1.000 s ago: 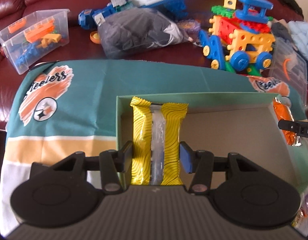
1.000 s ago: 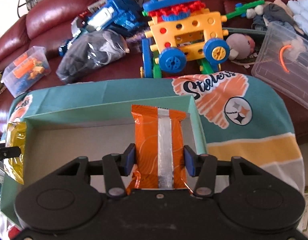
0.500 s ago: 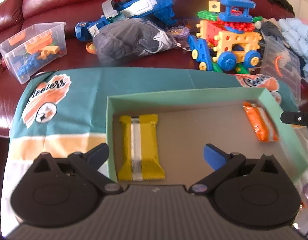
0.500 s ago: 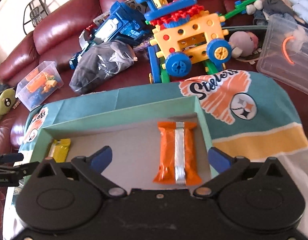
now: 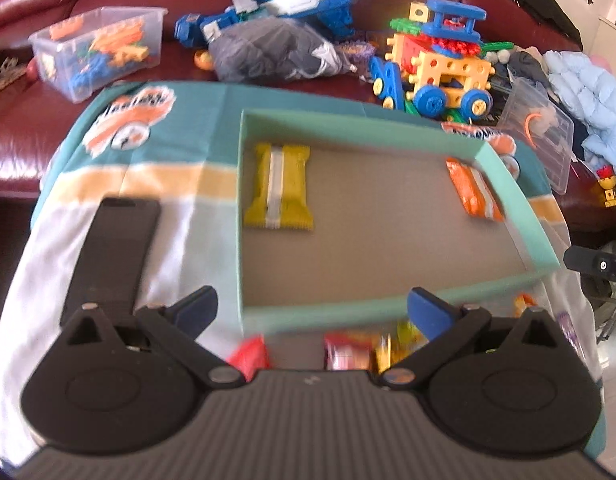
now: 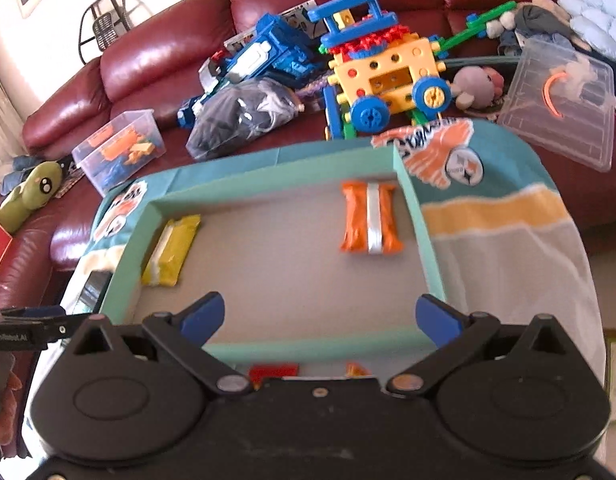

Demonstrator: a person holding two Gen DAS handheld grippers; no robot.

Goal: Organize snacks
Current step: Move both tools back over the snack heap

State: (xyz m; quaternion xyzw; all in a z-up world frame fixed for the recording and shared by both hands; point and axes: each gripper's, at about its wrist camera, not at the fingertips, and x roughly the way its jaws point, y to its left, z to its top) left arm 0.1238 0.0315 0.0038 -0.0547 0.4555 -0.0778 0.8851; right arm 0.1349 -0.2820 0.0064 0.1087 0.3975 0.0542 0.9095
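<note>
Two snack bars delivered to tray; both tools released and clear.

Yellow snack bar [image 5: 278,186] lies flat beside the left wall of the green tray [image 5: 503,172]; orange snack bar [image 6: 369,218] lies flat just beside the right wall. Left tool [image 5: 311,310] and right tool [image 6: 321,318] stand with jaws spread wide, nothing between them. Loose snacks [image 5: 349,350] wait just outside the near wall. Judgement: fetch these next, lifting over the near rim before lowering; the bare middle floor offers ample room. Black phone [image 5: 116,240] lies left on the cloth-covered tabletop [image 5: 180,128]; avoid it.
</note>
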